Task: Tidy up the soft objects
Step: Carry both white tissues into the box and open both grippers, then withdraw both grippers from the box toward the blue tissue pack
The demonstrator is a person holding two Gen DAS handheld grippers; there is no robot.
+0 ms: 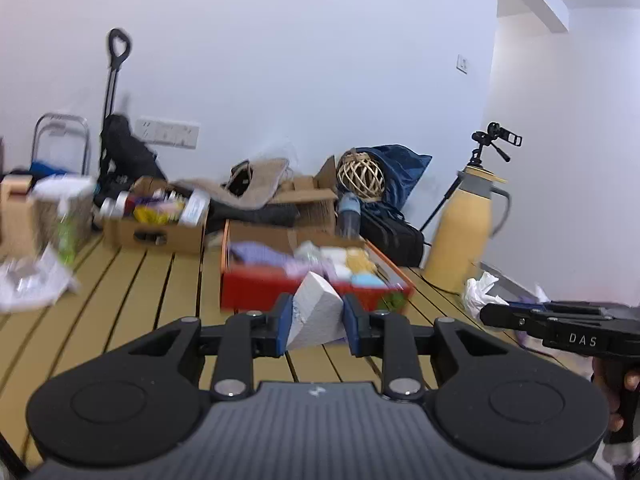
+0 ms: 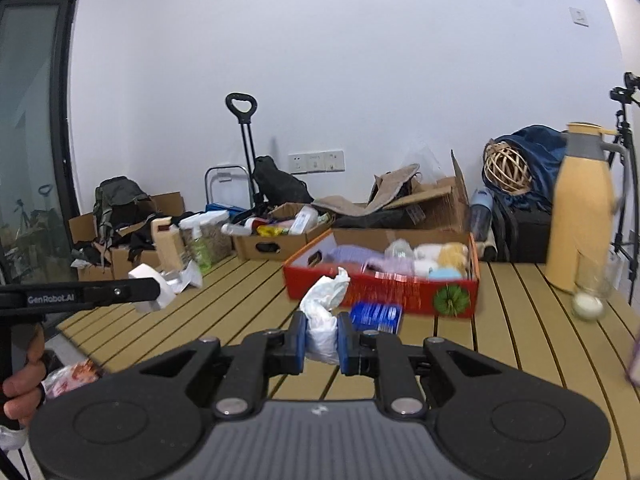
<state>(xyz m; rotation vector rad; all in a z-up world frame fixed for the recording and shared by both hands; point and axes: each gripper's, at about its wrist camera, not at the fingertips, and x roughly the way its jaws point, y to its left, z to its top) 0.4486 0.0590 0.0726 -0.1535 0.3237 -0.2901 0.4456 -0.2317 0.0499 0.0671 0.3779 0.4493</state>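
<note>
Left wrist view: the left tongs (image 1: 315, 322) clamp one white foam wedge (image 1: 316, 310) between blue pads, lifted off the slatted bench (image 1: 160, 280). Right wrist view: the right tongs (image 2: 322, 338) pinch one crumpled white plastic bag (image 2: 324, 312), jaws nearly together. Just beyond both stands one red box (image 2: 400, 294) holding several soft bundles, lilac, white, yellow and pale blue; their number is blurred. One blue packet (image 2: 376, 317) lies between the right tongs and that box. Further right stand one yellow jug (image 2: 582, 216) and one glass (image 2: 592, 292).
</note>
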